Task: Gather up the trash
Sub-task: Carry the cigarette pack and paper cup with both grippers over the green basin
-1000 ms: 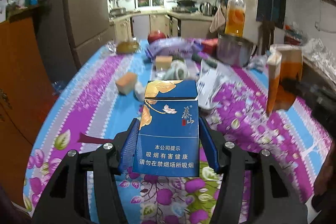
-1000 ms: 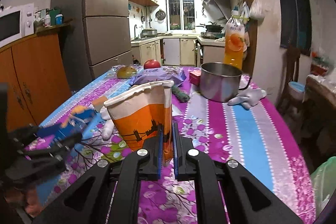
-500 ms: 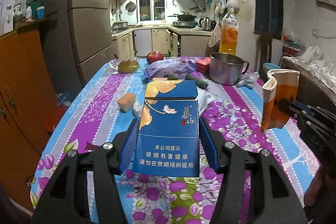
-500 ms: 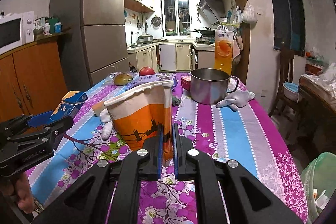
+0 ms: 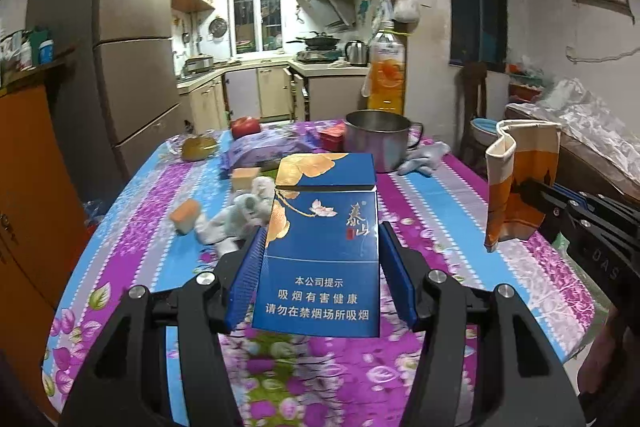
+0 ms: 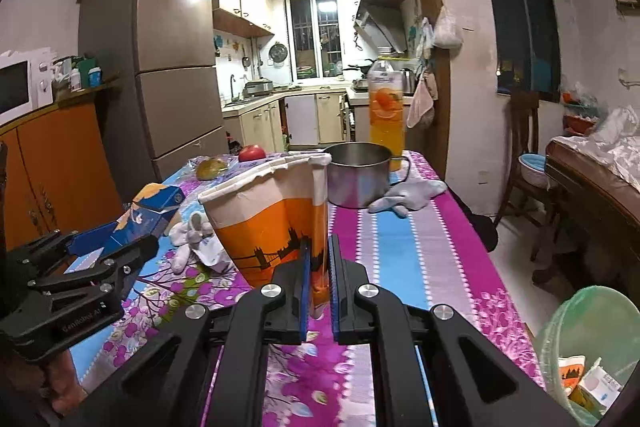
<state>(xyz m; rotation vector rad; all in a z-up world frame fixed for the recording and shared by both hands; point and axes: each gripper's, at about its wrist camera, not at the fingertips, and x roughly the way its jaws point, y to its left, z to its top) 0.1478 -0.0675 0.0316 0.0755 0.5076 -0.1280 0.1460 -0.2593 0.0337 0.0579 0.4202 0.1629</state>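
Through the left wrist camera we see our left gripper point(image 5: 320, 251) clamped on a blue cigarette pack point(image 5: 320, 247), held upright above the near end of the floral table point(image 5: 432, 195). Our right gripper point(image 6: 319, 267) pinches the wall of a crushed orange paper cup point(image 6: 272, 215) above the table's near edge. Only the right view shows the green trash bin point(image 6: 592, 339) off the table's near right corner, with trash inside. Only the left view shows orange sponge blocks point(image 5: 185, 215) near the table's left edge.
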